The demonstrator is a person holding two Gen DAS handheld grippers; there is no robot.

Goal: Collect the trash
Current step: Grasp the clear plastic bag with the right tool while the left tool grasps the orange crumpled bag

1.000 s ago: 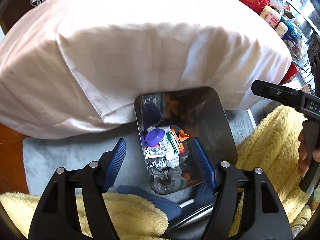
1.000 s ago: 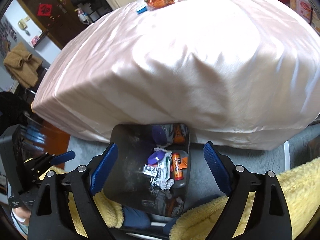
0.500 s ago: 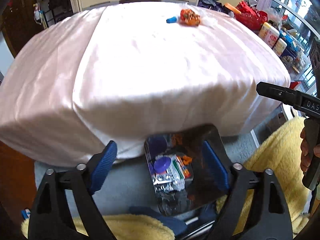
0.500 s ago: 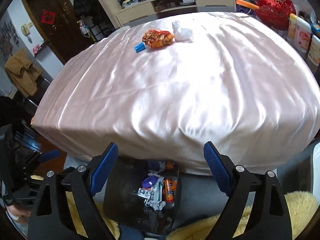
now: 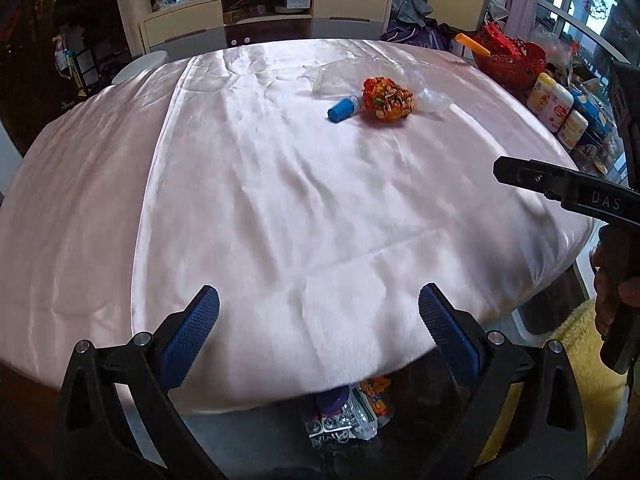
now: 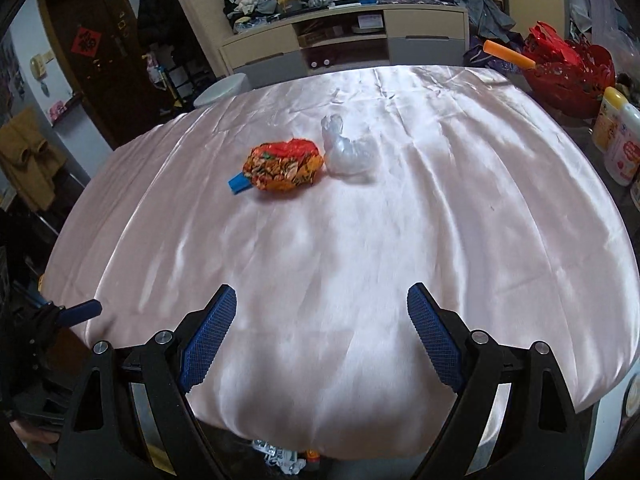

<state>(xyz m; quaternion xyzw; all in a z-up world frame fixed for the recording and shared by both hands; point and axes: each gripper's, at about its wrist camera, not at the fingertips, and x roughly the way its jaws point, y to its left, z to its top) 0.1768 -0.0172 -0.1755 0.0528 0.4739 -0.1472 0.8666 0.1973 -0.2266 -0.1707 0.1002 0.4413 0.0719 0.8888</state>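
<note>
Moved: both my grippers have come up from the trash bin to the pink satin desk; the bin of wrappers now sits low at the near edge.
Left gripper: fingers opening to wide, nothing between them.
Right gripper: fingers released and wide apart, empty.
Trash on desk: a crumpled orange-red snack wrapper at the far middle, a blue-capped tube touching its left side, a crumpled clear plastic bag just beside its right.
Far right: a red basket and white canisters off the desk.
</note>
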